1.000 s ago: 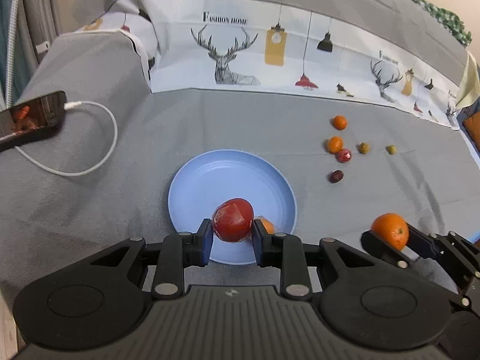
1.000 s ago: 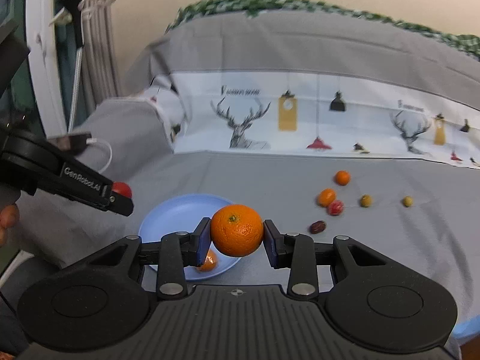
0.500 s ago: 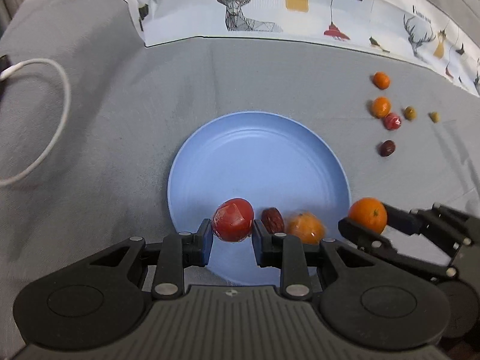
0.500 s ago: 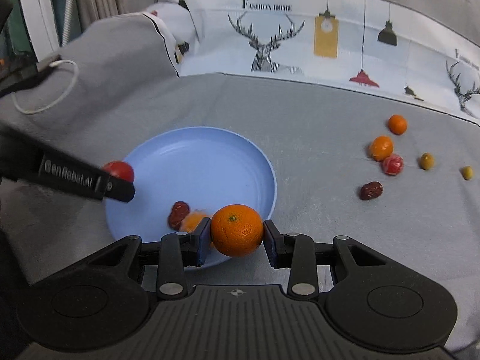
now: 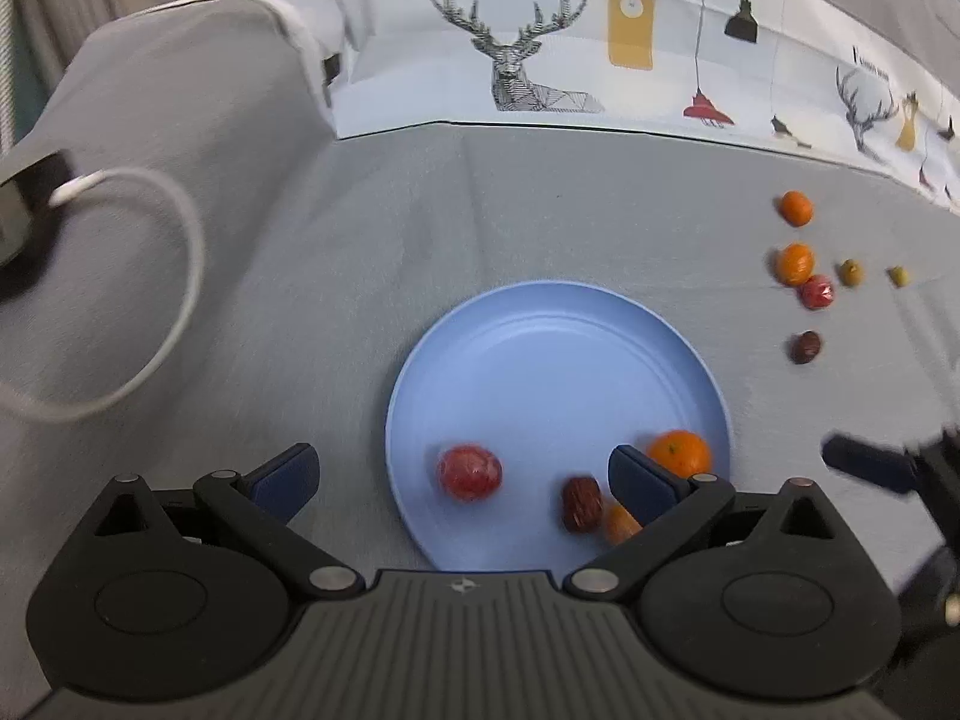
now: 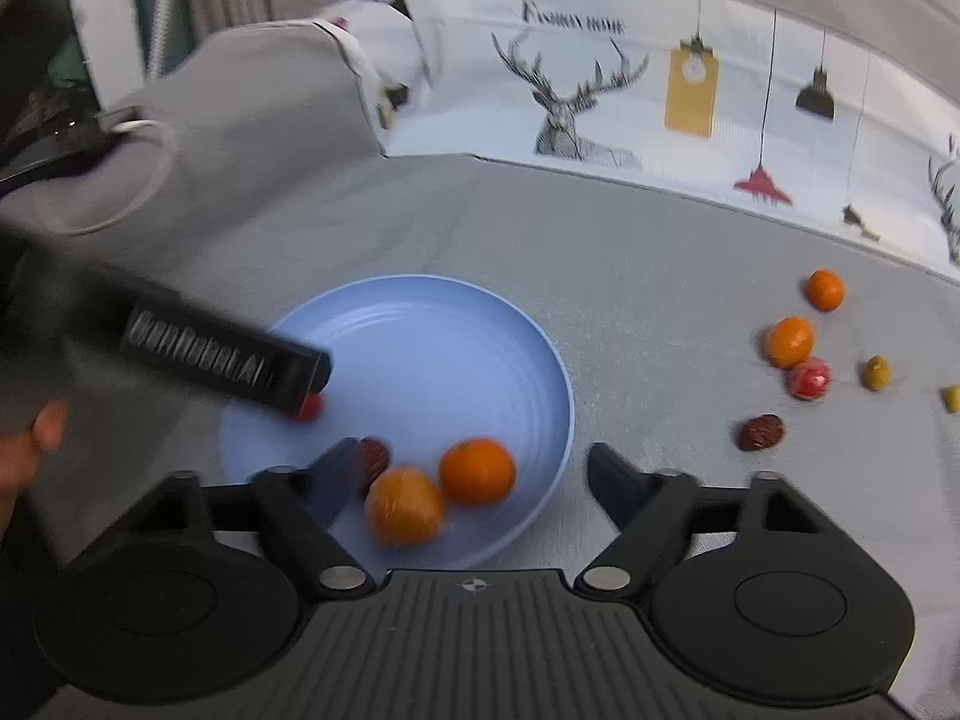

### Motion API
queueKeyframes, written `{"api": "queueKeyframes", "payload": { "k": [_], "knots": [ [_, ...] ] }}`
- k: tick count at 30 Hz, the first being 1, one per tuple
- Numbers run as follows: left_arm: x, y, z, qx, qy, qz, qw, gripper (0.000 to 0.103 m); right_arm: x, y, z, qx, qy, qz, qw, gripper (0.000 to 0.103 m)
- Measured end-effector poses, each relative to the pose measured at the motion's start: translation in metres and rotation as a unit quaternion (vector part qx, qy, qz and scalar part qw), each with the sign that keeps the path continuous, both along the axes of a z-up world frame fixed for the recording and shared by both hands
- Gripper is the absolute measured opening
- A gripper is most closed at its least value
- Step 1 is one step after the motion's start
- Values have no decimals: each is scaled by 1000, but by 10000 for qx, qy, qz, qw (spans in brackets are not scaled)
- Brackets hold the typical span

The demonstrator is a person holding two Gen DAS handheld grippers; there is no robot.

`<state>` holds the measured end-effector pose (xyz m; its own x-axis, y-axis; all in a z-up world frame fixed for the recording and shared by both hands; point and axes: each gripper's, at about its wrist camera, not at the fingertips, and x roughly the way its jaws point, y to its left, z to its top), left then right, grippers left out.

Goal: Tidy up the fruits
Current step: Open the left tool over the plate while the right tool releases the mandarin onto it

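A light blue plate [image 5: 558, 372] [image 6: 432, 330] lies on the grey cloth. On it rest a red fruit [image 5: 469, 472], a dark date [image 5: 581, 503], an orange [image 5: 681, 453] [image 6: 478, 471] and a wrapped orange [image 6: 405, 506]. My left gripper [image 5: 459, 459] hangs over the plate's near edge, its jaws opening wide; the red fruit lies loose between them, untouched. My right gripper [image 6: 474, 459] is also opening, with the orange lying free between its fingers. Loose fruits lie to the right: two small oranges [image 5: 795, 263], a red fruit [image 5: 816, 291], a date [image 5: 805, 347].
Two small yellow-green fruits [image 6: 876, 372] lie beyond the loose group. A phone with a looped white cable [image 5: 180, 276] sits on the cloth at the left. A printed deer cloth [image 5: 516, 60] rises behind. A hand [image 6: 24, 450] shows at the left edge.
Both grippers came down over the plate and spread their jaws. The red fruit left the left gripper and the orange left the right one; both now lie on the plate.
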<state>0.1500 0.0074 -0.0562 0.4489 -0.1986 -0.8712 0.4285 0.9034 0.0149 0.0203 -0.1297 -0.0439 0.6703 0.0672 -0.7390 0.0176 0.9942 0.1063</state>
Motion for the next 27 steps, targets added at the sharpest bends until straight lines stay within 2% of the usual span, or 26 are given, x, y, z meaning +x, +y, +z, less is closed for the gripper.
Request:
{"api": "queueKeyframes", "payload": {
  "k": [4,10,15,18,27],
  "knots": [
    [-30,15,20,40,-8,78,10000,103,-49,15,21,-120,-164,50,9998,96],
    [-85,33,46,-19,9,34,10000,103,-112,22,49,-39,-494,-439,9978,100],
    [-120,33,65,-84,-200,-185,9996,103,-140,31,70,-204,-913,-443,9946,101],
    [-138,30,77,-91,-458,-332,9984,103,-154,33,80,-284,-1160,-366,9922,102],
    [-172,34,97,-132,-822,-297,9961,103,-182,37,96,-368,-1536,-397,9867,102]
  ]
}}
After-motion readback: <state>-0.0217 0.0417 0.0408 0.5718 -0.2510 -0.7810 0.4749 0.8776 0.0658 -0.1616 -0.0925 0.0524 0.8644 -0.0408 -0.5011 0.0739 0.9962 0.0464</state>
